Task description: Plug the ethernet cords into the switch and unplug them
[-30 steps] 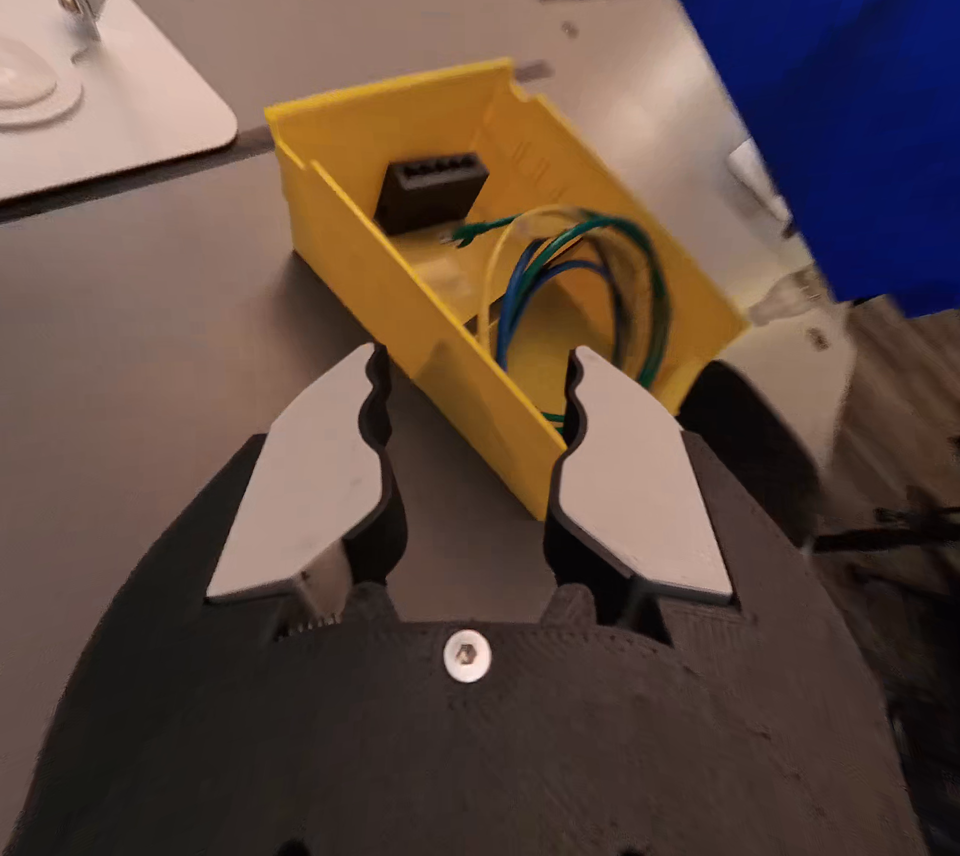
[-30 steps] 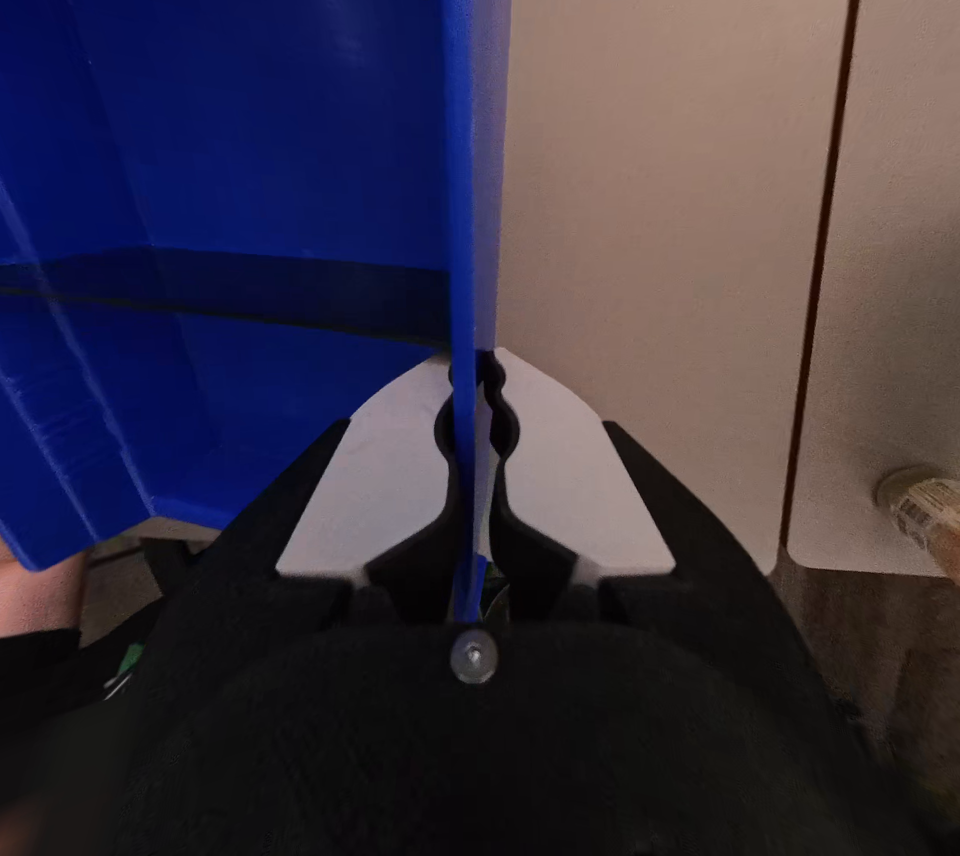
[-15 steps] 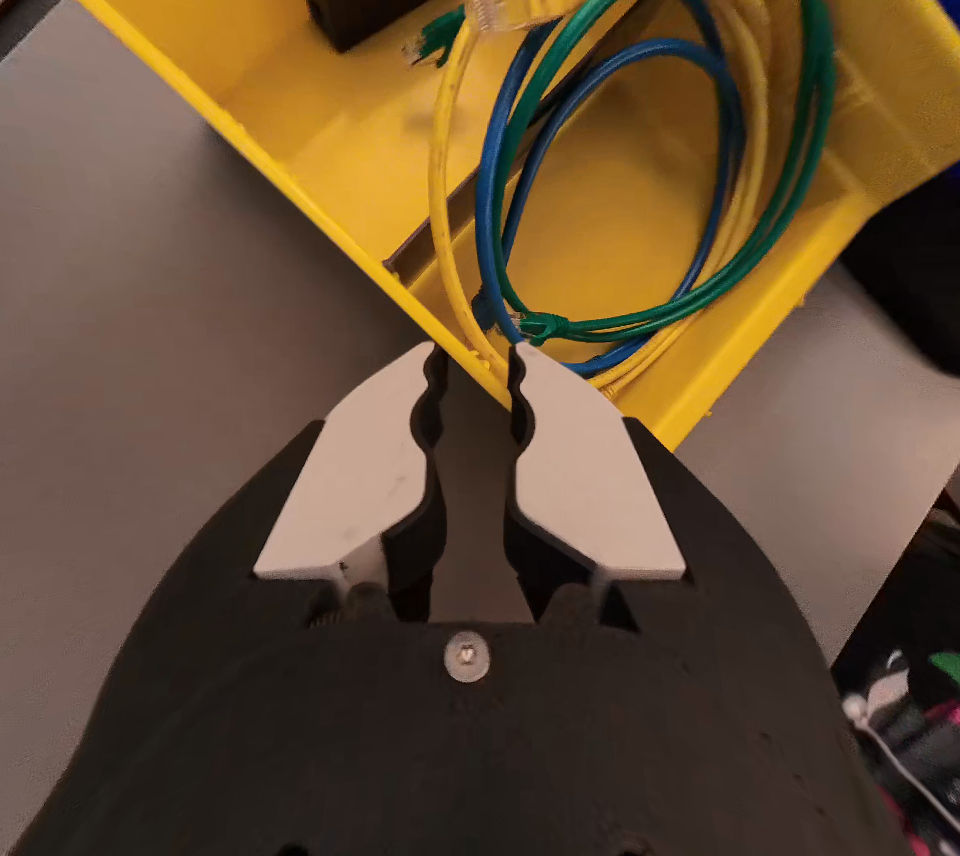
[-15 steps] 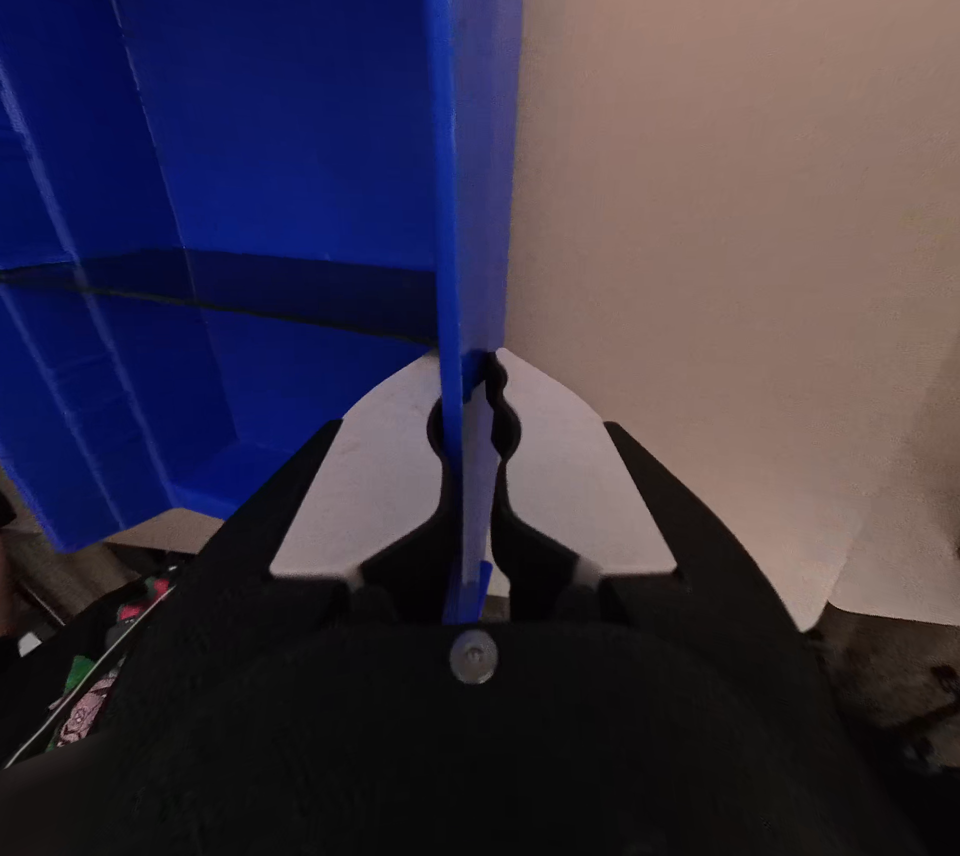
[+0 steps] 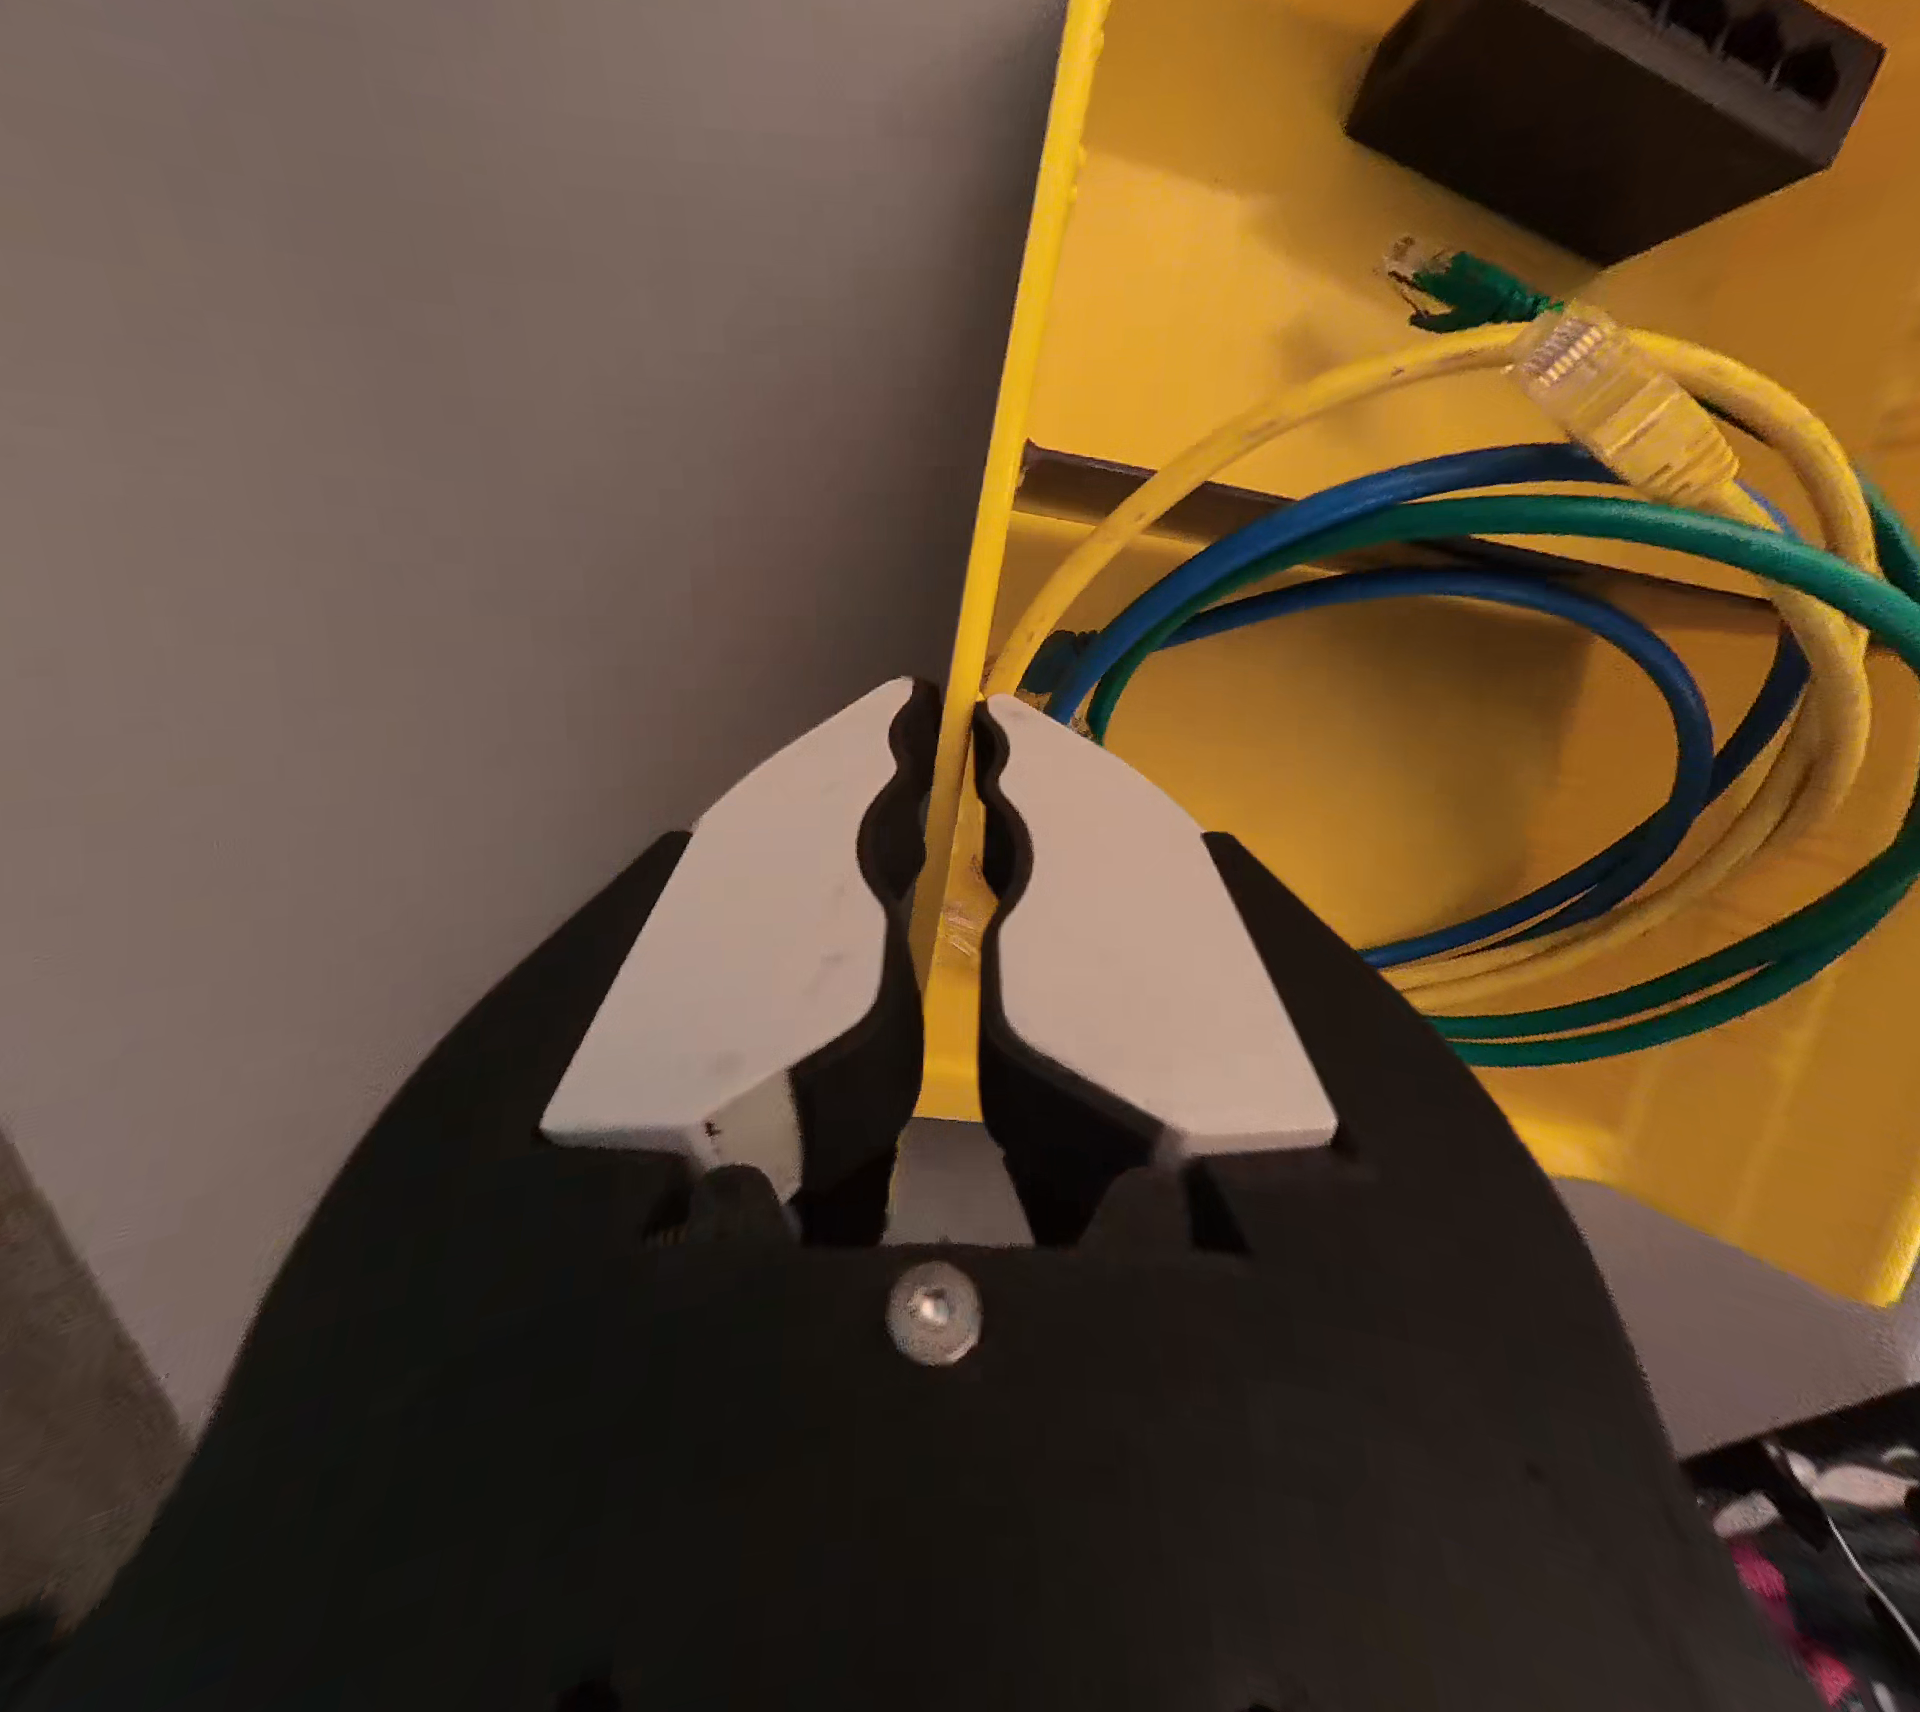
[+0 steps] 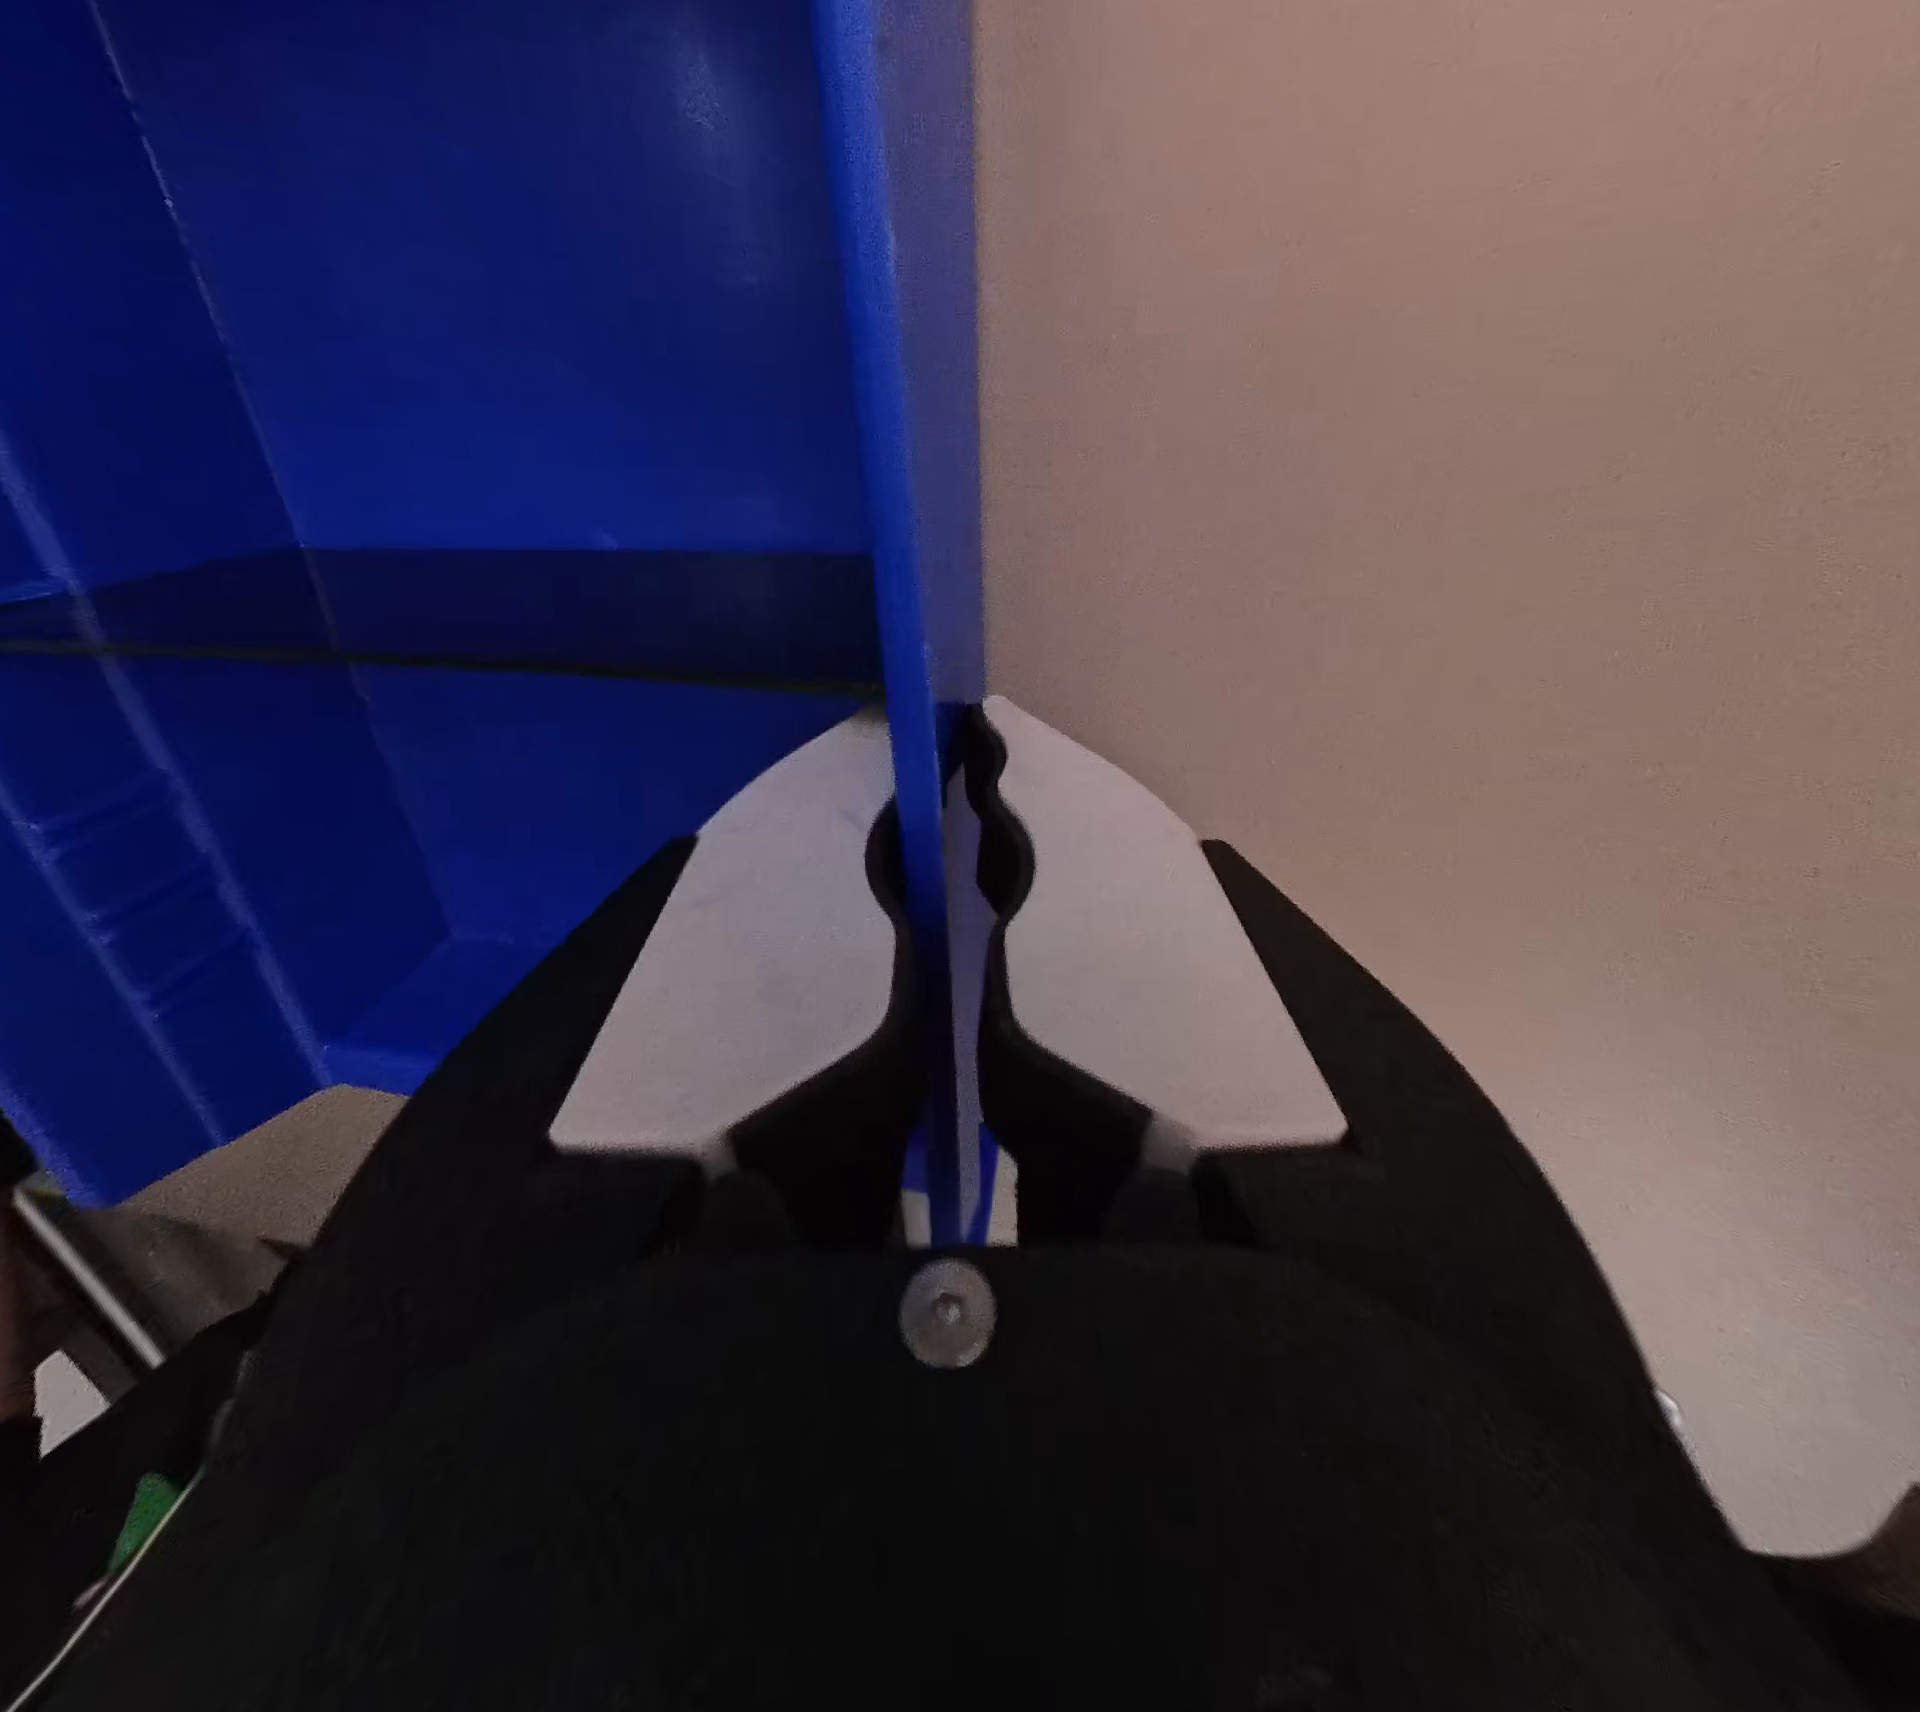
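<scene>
Switch (image 5: 1756, 78) in yellow bin (image 5: 1049, 312), beyond clamping fingers (image 5: 810, 914).

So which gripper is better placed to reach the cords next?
Left, probably: the left gripper grips the yellow bin wall beside the cords; the right gripper clamps the blue bin.

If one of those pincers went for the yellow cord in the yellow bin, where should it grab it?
Probably the translucent plug of the yellow cord, pinched across its flat sides from above. It lies on top of the coiled blue cord and green cord, free and near the black switch, unlike the tangled loops.
</scene>
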Tool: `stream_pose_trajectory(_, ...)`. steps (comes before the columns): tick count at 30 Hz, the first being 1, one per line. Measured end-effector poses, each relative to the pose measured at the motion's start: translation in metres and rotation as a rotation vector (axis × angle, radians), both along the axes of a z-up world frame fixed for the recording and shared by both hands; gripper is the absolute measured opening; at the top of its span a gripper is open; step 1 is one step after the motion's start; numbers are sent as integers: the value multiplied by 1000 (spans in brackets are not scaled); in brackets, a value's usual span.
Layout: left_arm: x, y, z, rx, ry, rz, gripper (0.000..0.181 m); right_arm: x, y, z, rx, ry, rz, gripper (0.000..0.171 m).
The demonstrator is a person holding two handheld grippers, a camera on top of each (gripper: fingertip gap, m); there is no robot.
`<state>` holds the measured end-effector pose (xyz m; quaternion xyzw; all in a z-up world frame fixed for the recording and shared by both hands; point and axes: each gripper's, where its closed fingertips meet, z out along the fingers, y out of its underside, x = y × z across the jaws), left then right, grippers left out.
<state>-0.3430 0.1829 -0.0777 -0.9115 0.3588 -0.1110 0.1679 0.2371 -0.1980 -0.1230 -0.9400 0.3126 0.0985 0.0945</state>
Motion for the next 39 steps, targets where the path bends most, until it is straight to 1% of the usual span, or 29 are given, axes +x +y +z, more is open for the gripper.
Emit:
stream_pose_trajectory(1, -16, 5, 0, -3, -5, 39, 5, 6, -3, 0, -10, -14, 3, 7)
stream_pose_trajectory(2, -30, 9, 1, -7, -16, 78, 5, 10, -6, 1, -15, -18, 4, 7)
stream_pose_trajectory(5, -63, 14, 1, -41, -76, 182, 5, 24, -14, 0, -25, -9, -63, 7)
stream_pose_trajectory(8, -85, 15, 1, -51, -109, 239, 4, 34, -19, 0, -26, -16, -87, 7)
stream_pose_trajectory(12, -105, 20, 2, -32, -118, 305, 4, 37, -20, 0, -10, -22, -61, 7)
stream_pose_trajectory(19, -111, 24, 2, -20, -150, 324, 4, 42, -20, 1, 3, -51, 8, 7)
stream_pose_trajectory(28, -116, 22, 2, -15, -123, 326, 4, 47, -20, 1, -38, -189, 85, 9)
stream_pose_trajectory(30, -117, 22, 3, -7, -112, 325, 4, 48, -21, 2, -44, -229, 103, 12)
stream_pose_trajectory(31, -118, 22, 6, 8, -108, 328, 4, 48, -21, 3, -43, -245, 117, 17)
stream_pose_trajectory(33, -124, 26, 23, 87, -112, 351, 13, 45, -17, 12, 8, -262, 136, 32)
stream_pose_trajectory(34, -123, 28, 38, 151, -136, 342, 12, 44, -16, 20, 28, -265, 134, 37)
stream_pose_trajectory(37, -99, 33, 92, 426, -231, 185, 16, 49, -11, 59, 134, -369, 112, 40)
stream_pose_trajectory(39, -75, 35, 123, 640, -272, 78, 27, 52, -6, 97, 229, -494, 89, 44)
